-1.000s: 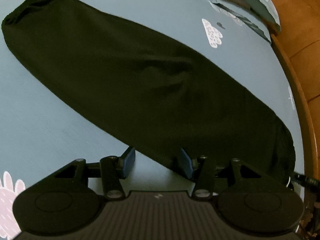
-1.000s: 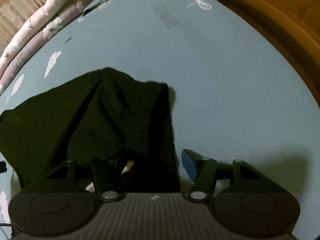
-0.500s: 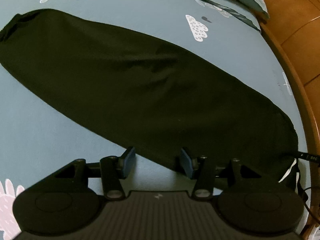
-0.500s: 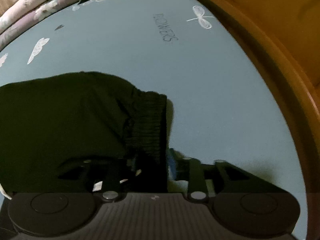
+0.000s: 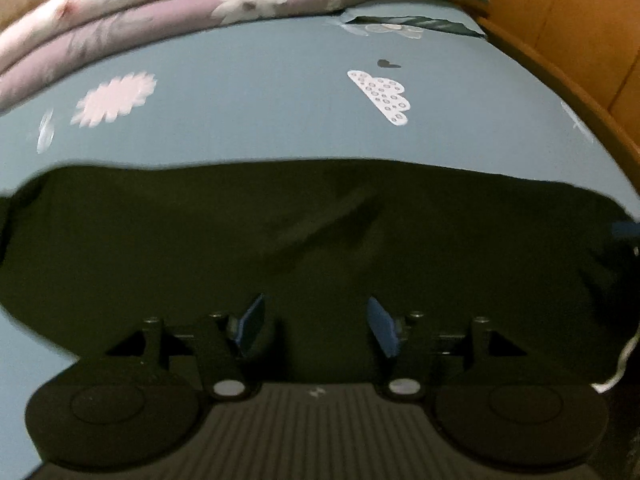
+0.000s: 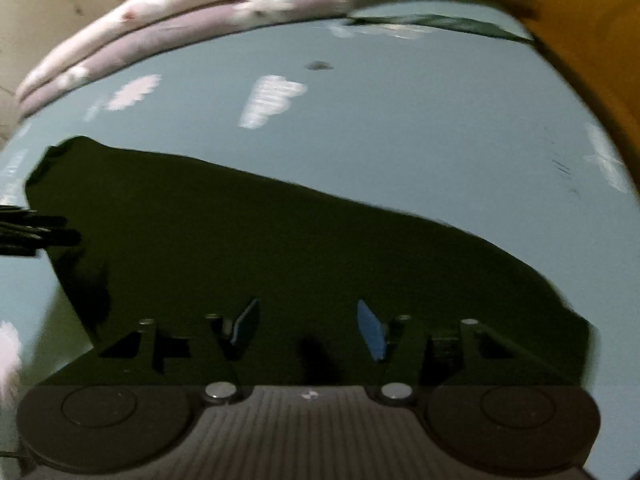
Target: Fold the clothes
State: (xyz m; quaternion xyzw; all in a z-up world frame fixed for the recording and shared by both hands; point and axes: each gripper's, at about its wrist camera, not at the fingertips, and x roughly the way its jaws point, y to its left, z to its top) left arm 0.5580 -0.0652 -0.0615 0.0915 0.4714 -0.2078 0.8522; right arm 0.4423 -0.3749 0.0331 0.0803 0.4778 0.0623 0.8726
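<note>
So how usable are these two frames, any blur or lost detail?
Left wrist: fisheye bending, motion blur on the pink flower print, black garment too dark for folds. Right wrist: heavier smear on the cloud print and folded bedding.

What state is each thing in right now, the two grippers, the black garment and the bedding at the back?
Left gripper: open, holding nothing, over the garment.
Right gripper: open, holding nothing, over the garment.
Black garment: lying flat on the sheet, a long strip, a few light creases.
Sheet: spread smooth under the garment.
Quilts: folded and stacked at the far edge.
</note>
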